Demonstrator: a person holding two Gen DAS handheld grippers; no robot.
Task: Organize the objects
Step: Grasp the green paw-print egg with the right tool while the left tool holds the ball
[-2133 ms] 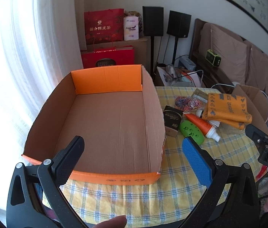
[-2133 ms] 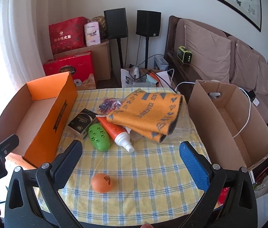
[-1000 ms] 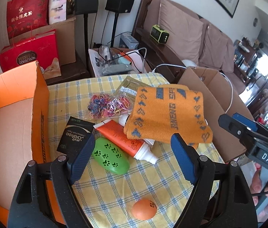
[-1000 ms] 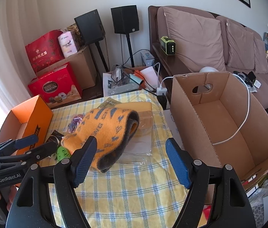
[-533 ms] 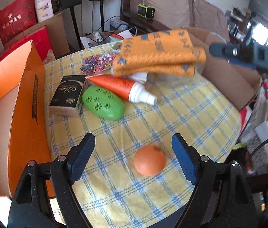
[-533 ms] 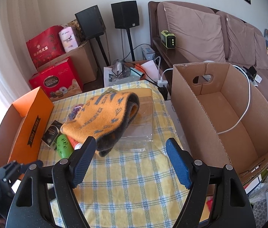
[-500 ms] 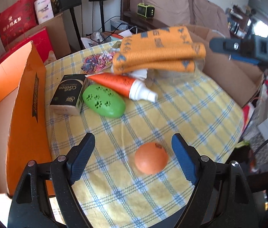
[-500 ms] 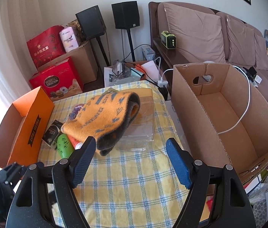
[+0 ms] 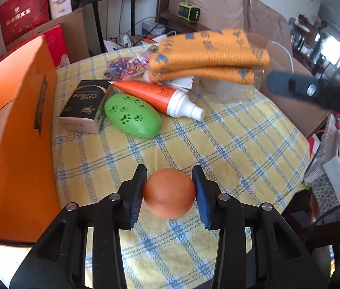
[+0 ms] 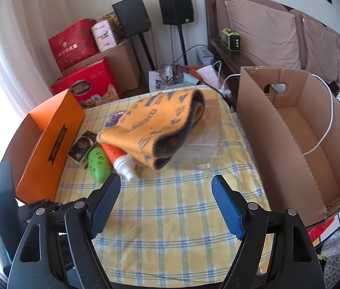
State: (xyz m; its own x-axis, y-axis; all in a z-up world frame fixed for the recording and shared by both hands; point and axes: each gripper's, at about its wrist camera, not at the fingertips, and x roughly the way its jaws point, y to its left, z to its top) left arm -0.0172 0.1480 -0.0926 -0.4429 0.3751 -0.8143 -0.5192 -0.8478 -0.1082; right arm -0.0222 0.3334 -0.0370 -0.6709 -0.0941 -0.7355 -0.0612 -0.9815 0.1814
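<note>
- The left gripper [image 9: 169, 192] is closing its jaws on one plain, smooth orange ball [image 9: 169, 192]; both pads touch the ball's sides, low over the near part of the table [image 9: 242, 149], which wears a yellow cloth with blue checks.
- The right gripper [image 10: 166, 204] hangs over the bare cloth with its blue pads spread wide and nothing between them.
- Further in, four things lie close together:
  - one green oval case [image 9: 132, 116] with paw-print cutouts;
  - one black box [image 9: 85, 104] with gold script too blurred to read, touching the case's left end;
  - one orange tube [image 9: 162, 97] with a white cap, lying slantwise just behind the case;
  - one bag of coloured bands [image 9: 126, 64] behind the box.
- One folded orange scarf [image 9: 208, 55] with grey lettering, which cannot be made out, lies on a clear tub [image 10: 198, 144] and over the tube's far end.
- One orange-walled carton [image 9: 23, 132] stands at the table's left edge; its side bears a black label whose print is blurred.
- One plain brown carton [image 10: 297, 130] stands off the table's right side, with a white cable [image 10: 324, 130] hanging into it.
- At the far wall stand two red gift bags [image 10: 73, 43], the upper with gold Chinese characters, and two black speakers [image 10: 174, 4].
</note>
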